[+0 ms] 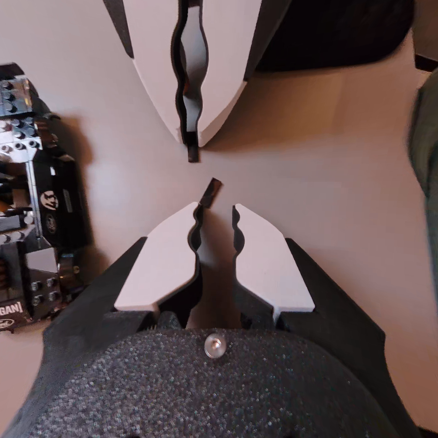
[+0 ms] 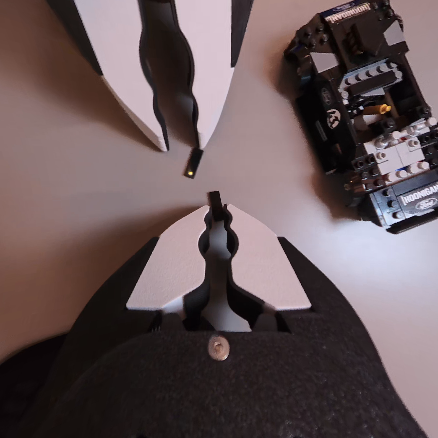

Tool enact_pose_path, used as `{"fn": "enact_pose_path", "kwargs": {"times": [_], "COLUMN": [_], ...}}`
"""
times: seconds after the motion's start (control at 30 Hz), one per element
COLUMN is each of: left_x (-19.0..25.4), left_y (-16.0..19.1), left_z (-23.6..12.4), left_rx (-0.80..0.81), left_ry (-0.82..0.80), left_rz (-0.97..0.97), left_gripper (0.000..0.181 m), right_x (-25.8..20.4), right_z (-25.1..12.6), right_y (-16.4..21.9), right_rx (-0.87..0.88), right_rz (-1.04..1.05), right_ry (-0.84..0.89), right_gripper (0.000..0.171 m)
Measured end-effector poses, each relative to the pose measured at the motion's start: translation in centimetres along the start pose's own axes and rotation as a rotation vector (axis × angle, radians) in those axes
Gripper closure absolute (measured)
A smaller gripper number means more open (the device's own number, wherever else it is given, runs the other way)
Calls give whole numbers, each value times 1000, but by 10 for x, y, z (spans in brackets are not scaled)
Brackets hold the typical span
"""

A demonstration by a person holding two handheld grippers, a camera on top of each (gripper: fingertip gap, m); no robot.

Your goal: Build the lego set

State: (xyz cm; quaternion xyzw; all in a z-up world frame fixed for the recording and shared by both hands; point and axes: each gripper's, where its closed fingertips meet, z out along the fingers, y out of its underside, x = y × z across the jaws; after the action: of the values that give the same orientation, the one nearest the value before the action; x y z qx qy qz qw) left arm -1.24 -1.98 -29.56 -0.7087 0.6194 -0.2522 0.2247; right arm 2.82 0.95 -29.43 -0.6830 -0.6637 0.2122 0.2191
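- The right gripper (image 2: 217, 206) is clamping a small black piece, the right piece (image 2: 214, 199), at its very tips; the piece is sticking straight out ahead, its long axis running along the fingers
- The left gripper (image 1: 215, 206) is standing with its fingers apart; a second small black piece, the left piece (image 1: 211, 193), is sitting at the tip of one finger only, well clear of the other finger
- Whether that finger is carrying the left piece or the piece is just lying on the table (image 1: 308, 166) under the tip, I cannot tell
- The two grippers are facing each other nose to nose, and the two pieces are pointing at each other almost end to end with a short gap between them, apart and not touching
- The left piece is leaning a little off the line of the right piece, so they are looking slightly out of line for a mating push
- The part-built black car (image 2: 369, 113) is sitting off to the right gripper's right and ahead, and to the left gripper's left; each gripper is much nearer the other's piece than the car
- Judging from this, the step in hand is joining the two pieces; the right gripper, having the firm hold, is looking like the one to close the gap along its own finger axis
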Motion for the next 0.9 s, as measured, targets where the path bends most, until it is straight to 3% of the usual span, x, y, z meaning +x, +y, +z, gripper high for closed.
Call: {"fn": "enact_pose_path", "kwargs": {"times": [0.23, 0.5, 0.9], "left_x": [-13, -3, -9], "left_y": [-9, -9, 18], "left_z": [0, 8, -14], "left_rx": [55, 29, -25], "left_ry": [-77, -30, -99], "left_rz": [16, 37, -50], "left_gripper": [160, 171, 172], "right_x": [-7, -6, -18], "right_z": [-2, 1, 2], "right_y": [0, 1, 1], "right_rx": [33, -5, -30], "right_rz": [-17, -26, -89], "right_ry": [-35, -2, -16], "right_gripper": [162, 162, 163]}}
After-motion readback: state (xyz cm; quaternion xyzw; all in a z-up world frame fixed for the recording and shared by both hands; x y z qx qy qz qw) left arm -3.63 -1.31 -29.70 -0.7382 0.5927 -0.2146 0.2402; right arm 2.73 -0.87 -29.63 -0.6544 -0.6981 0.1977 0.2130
